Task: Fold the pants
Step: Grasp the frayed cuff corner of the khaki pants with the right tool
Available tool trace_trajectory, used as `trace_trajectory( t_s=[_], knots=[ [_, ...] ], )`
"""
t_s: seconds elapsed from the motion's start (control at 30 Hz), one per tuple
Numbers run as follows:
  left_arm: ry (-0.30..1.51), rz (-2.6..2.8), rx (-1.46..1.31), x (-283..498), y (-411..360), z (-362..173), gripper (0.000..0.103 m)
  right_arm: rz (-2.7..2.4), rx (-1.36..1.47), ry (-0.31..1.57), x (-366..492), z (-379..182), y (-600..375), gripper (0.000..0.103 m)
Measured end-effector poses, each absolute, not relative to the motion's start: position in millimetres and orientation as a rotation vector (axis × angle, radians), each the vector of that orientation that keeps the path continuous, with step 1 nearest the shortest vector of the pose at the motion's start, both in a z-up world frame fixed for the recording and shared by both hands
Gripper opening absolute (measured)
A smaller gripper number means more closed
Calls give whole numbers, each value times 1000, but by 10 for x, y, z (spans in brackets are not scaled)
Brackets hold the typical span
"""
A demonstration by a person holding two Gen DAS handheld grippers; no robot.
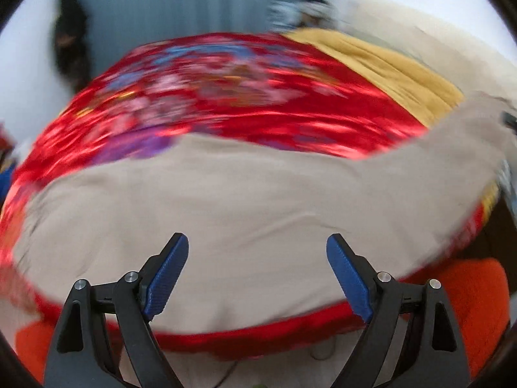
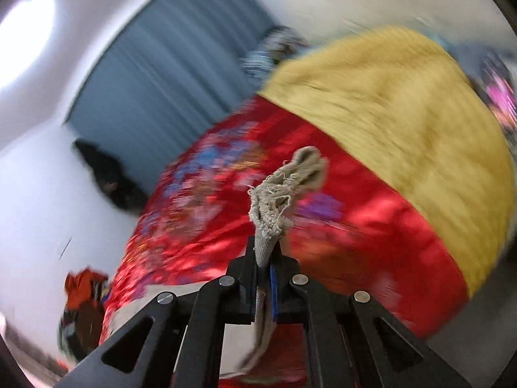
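Note:
Beige pants (image 1: 226, 213) lie spread across a red floral bedspread (image 1: 226, 90), with one leg lifted toward the right edge of the left wrist view. My left gripper (image 1: 257, 252) hovers above the cloth, jaws wide apart, nothing between the blue pads (image 1: 168, 274). In the right wrist view my right gripper (image 2: 265, 258) is shut on a frayed hem of the beige pants (image 2: 284, 187), and the fabric sticks out past the fingertips. Both views are motion-blurred.
A mustard-yellow blanket (image 2: 387, 106) covers the far side of the bed. Grey-blue curtains (image 2: 168, 64) and white walls stand behind. A dark bag (image 1: 69, 35) hangs on the wall. Orange cloth (image 1: 478, 304) lies below the bed's near edge, and mixed clothes (image 2: 84, 304) at the left.

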State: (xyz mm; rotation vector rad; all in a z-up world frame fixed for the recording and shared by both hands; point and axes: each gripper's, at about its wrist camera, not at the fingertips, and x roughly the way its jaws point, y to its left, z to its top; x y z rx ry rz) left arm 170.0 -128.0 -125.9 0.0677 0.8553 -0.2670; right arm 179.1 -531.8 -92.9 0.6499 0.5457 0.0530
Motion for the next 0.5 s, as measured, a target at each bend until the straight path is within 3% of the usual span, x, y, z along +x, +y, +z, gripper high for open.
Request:
trace_trajectory(
  t_s=[0.27,0.5],
  knots=[
    [873,-18,-137,1577,-61,-1555,89,389,401,532,2221,-134,-3489,6],
    [847,87,-246,1497,570,-1641,89,596,337,665,2646,-533,-1814,6]
  ],
)
